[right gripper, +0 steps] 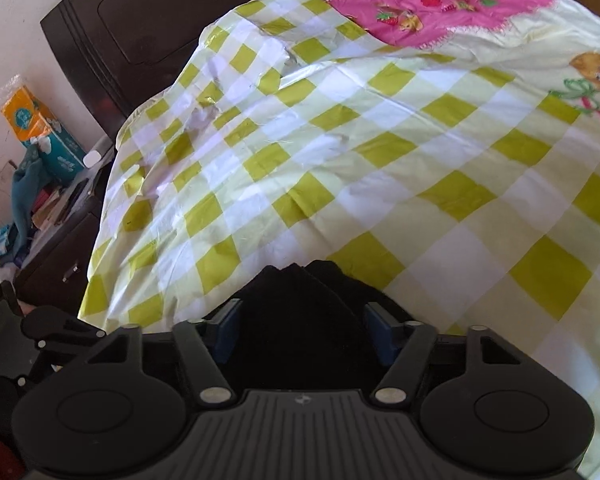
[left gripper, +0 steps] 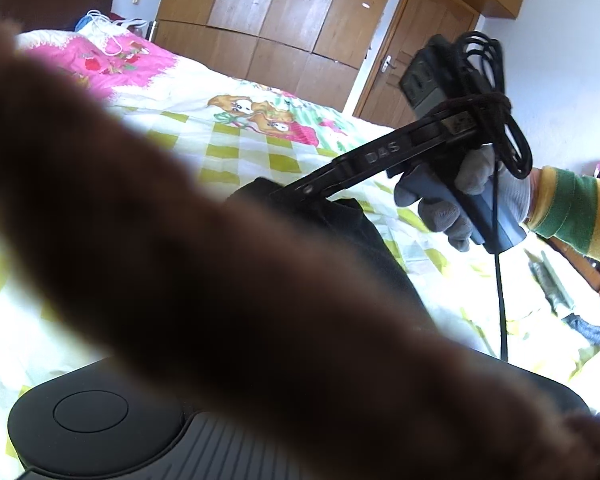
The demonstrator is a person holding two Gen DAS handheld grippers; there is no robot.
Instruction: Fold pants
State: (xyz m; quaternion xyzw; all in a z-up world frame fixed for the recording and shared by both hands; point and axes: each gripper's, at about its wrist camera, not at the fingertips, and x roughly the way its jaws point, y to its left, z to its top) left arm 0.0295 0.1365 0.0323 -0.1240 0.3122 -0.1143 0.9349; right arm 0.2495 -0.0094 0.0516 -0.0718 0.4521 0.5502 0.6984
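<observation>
A big, blurry, dark brown fuzzy cloth (left gripper: 240, 280) fills the middle of the left wrist view, from upper left to lower right. It hides the left gripper's fingers, so only the round black base (left gripper: 92, 428) shows at the bottom. In the right wrist view, dark black cloth (right gripper: 300, 312) covers the gap between the blue finger pads (right gripper: 228, 328), low in the middle.

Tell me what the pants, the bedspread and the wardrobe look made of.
Pants: dark, matte soft cloth, fuzzy where it blurs near the left camera, possibly fleece.
Bedspread: thin woven cotton-like fabric, printed, creased.
Wardrobe: brown wood or wood veneer, grain visible, slight sheen.
</observation>
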